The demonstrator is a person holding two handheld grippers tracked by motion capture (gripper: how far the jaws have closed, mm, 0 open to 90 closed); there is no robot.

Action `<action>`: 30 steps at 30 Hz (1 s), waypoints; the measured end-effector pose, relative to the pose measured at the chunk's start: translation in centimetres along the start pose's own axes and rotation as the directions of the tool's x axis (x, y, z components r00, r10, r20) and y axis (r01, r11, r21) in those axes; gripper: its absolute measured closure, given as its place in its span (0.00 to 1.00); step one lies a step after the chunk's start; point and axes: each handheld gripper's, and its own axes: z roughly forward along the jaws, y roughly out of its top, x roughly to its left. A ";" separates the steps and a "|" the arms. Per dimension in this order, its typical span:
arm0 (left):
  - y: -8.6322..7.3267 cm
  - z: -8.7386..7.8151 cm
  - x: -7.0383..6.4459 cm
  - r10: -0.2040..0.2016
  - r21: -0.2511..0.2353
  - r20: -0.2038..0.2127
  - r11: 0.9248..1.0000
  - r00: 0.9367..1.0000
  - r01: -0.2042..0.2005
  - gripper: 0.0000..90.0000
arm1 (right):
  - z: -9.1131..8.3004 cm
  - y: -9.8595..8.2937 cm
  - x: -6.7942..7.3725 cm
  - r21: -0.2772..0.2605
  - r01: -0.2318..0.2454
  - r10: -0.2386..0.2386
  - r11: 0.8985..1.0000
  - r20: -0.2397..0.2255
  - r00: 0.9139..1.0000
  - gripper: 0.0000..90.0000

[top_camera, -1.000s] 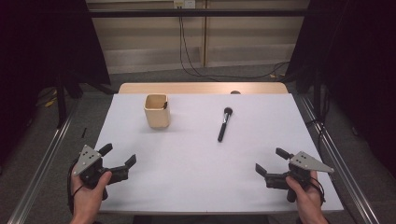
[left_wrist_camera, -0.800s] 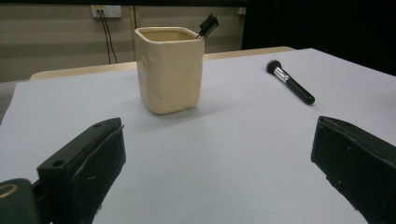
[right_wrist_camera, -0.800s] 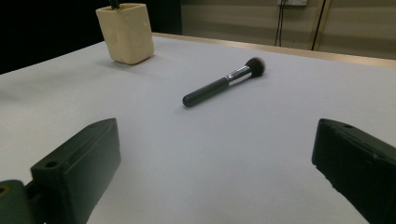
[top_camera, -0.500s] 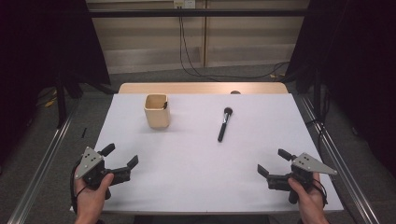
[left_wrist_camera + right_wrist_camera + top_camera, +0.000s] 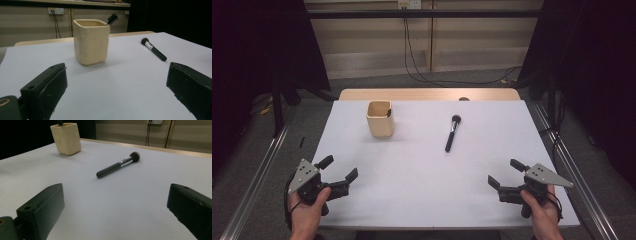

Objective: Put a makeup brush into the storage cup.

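Observation:
A cream square cup (image 5: 380,118) (image 5: 91,41) (image 5: 66,138) stands upright at the back left of the white table, with a small dark brush (image 5: 111,19) poking out of it. A black makeup brush (image 5: 451,132) (image 5: 153,49) (image 5: 118,165) lies flat right of the cup, bristles toward the far edge. My left gripper (image 5: 339,168) (image 5: 117,96) hovers open near the front left corner, nothing between its jaws. Near the front right corner, my right gripper (image 5: 506,173) (image 5: 117,215) is open and empty as well.
The white table top (image 5: 422,165) ends in a wooden strip (image 5: 427,94) at the back. Metal rails (image 5: 257,170) run along both sides on the floor. Cables (image 5: 412,55) hang down the back wall. Dark curtains stand left and right.
Both grippers have drawn back slightly toward the front edge of the table. The cup and the makeup brush have not moved.

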 end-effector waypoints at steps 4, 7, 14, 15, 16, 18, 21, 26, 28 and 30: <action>-0.1 0.0 0.2 -0.006 0.005 0.000 1.000 1.000 0.006 0.05 | 0.0 0.1 -0.2 -0.011 0.004 -0.004 1.000 0.002 1.000 0.01; -0.1 0.0 -0.2 0.005 0.011 0.012 1.000 1.000 -0.005 0.05 | 0.4 0.3 -0.6 -0.011 0.002 -0.002 1.000 0.003 1.000 0.01; -0.2 0.2 -0.2 0.027 0.035 0.020 0.999 0.999 -0.028 0.05 | 1.9 1.1 -1.2 0.020 0.019 -0.018 1.000 -0.029 0.999 0.00; -0.2 0.2 -0.2 0.023 0.037 0.020 0.999 1.000 -0.023 0.05 | 2.0 1.2 -1.1 0.017 0.024 -0.023 1.000 -0.029 0.999 0.00; -0.3 0.3 -0.2 0.009 0.037 0.025 0.999 1.000 -0.010 0.05 | 2.2 1.4 -1.1 0.016 0.025 -0.025 1.000 -0.031 0.999 0.00; -0.2 0.2 -0.1 0.017 0.036 0.021 0.999 1.000 -0.017 0.05 | 2.5 1.7 -1.1 0.018 0.027 -0.026 0.999 -0.037 0.999 0.00; -0.2 0.1 -0.2 0.014 0.033 0.021 0.999 1.000 -0.015 0.05 | 3.3 2.3 -1.3 0.020 0.034 -0.033 0.999 -0.044 0.998 0.00; -0.3 0.3 -0.1 0.009 0.047 0.042 0.999 0.999 -0.011 0.05 | 4.7 3.1 -1.6 0.028 0.043 -0.042 0.999 -0.031 0.999 0.01; -0.2 0.4 -0.1 0.011 0.045 0.036 0.999 0.999 -0.012 0.05 | 5.3 3.3 -1.6 0.044 0.028 -0.027 0.999 -0.028 0.999 0.04; -0.2 0.4 -0.1 0.006 0.042 0.034 0.999 0.999 -0.007 0.05 | 5.9 3.5 -1.7 0.059 0.021 -0.019 0.998 -0.029 0.999 0.03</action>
